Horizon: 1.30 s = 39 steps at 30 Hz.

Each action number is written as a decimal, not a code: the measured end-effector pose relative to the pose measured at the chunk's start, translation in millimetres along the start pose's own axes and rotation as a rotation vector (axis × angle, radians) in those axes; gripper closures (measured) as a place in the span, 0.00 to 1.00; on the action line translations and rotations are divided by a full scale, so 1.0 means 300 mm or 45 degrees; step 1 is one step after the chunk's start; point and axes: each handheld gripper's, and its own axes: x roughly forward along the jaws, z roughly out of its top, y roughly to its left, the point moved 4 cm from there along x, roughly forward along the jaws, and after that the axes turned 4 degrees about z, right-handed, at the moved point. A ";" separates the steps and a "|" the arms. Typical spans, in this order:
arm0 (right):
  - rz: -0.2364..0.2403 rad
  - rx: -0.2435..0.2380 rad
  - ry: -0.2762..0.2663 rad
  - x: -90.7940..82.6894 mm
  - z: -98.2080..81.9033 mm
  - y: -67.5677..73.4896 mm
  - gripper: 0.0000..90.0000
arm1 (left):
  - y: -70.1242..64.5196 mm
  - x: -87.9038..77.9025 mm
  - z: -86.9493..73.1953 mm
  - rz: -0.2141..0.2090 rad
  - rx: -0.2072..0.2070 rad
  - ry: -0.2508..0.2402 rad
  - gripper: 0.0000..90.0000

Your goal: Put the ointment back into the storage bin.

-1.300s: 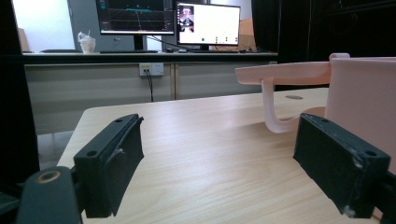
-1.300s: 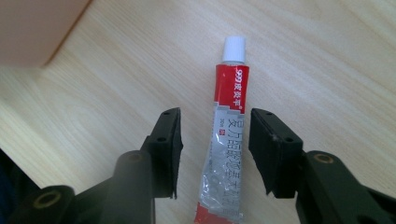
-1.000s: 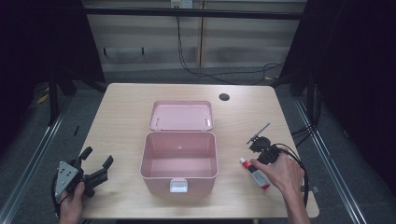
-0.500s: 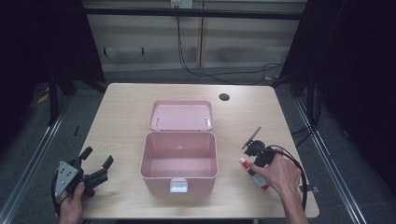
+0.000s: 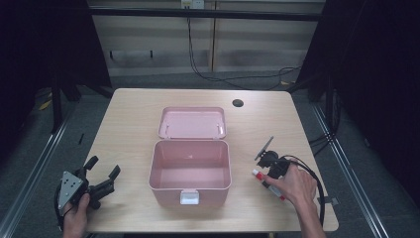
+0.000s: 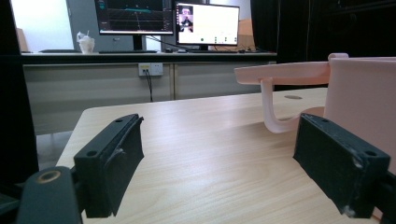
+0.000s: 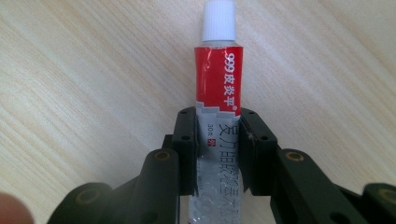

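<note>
A red and white ointment tube with a white cap lies on the wooden table, and my right gripper is shut on its lower half. From above, the tube lies right of the open pink box, with a hand over the right gripper. The box's lid lies flat behind it. My left gripper rests open near the table's front left corner. Its jaws stand wide apart with nothing between them, and the box wall is close on the right.
A round cable hole sits in the table at the back right. The right gripper's black cable loops toward the front right edge. Monitors stand on a bench beyond the table.
The right hand and its gripper have shifted slightly left, toward the box, with the tube in the jaws. The left gripper has stayed put.
</note>
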 end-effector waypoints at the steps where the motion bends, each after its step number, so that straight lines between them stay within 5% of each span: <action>1: 0.001 0.002 -0.001 0.000 0.000 0.000 0.78 | 0.000 0.000 0.000 0.000 0.000 0.000 0.17; 26: 0.024 0.010 -0.019 -0.010 0.000 0.004 0.79 | 0.000 0.000 0.000 0.000 0.000 0.000 0.17; 39: 0.053 -0.094 -0.031 -0.038 -0.003 0.018 0.79 | 0.000 0.000 0.000 0.000 0.000 0.001 0.17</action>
